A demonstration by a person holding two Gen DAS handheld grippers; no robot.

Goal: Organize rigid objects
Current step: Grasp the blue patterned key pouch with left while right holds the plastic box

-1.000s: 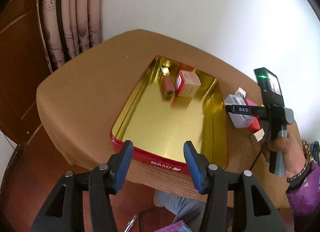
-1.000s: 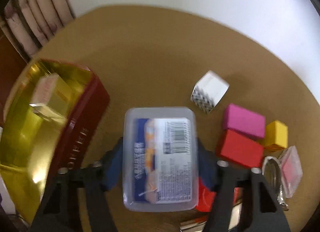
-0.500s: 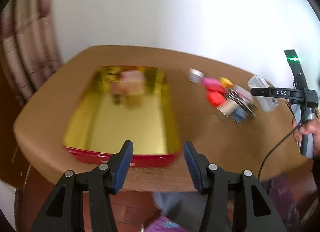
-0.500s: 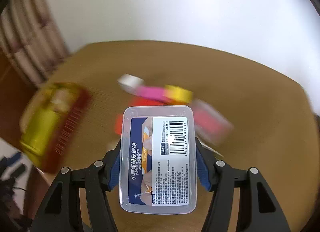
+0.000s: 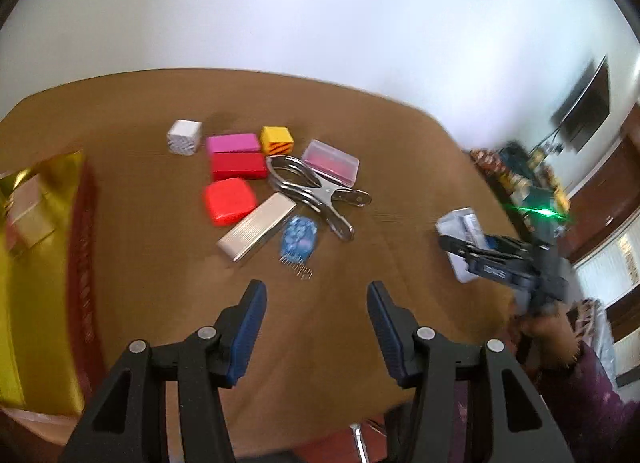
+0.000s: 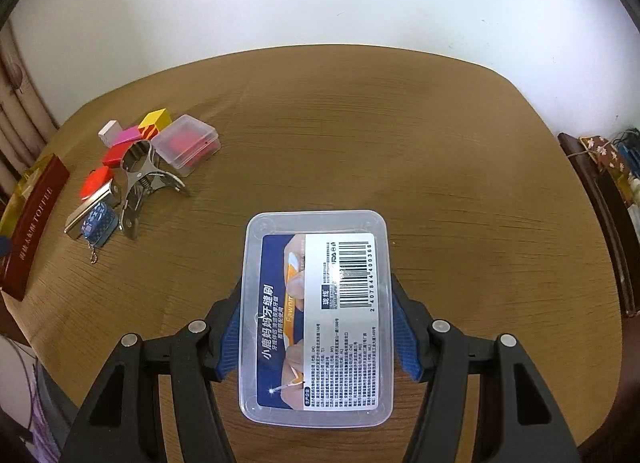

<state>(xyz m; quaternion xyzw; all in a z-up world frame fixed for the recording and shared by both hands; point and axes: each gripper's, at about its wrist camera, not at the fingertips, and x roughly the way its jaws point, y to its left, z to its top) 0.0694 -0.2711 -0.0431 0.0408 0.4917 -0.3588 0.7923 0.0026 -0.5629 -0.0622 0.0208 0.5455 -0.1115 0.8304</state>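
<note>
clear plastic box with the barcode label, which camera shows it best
The right wrist view: the clear plastic box fills the foreground, label and barcode sharp, clamped in the right gripper. The left wrist view shows it small, blurred and partly hidden at the table's right edge.

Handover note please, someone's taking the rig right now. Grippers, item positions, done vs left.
Right gripper: shut on the clear plastic box with the barcode label, held over bare table, away from the tin.
Left gripper: open, empty, facing the pile.
Gold tin with red wall: at the table's left edge, at least one small box already inside.
Loose on the table: white cube, pink box, red box, yellow cube, orange-red case, silver bar, blue keychain, metal clamp, clear pink-filled case.
Left: place the held box, then sort the pile.
</note>
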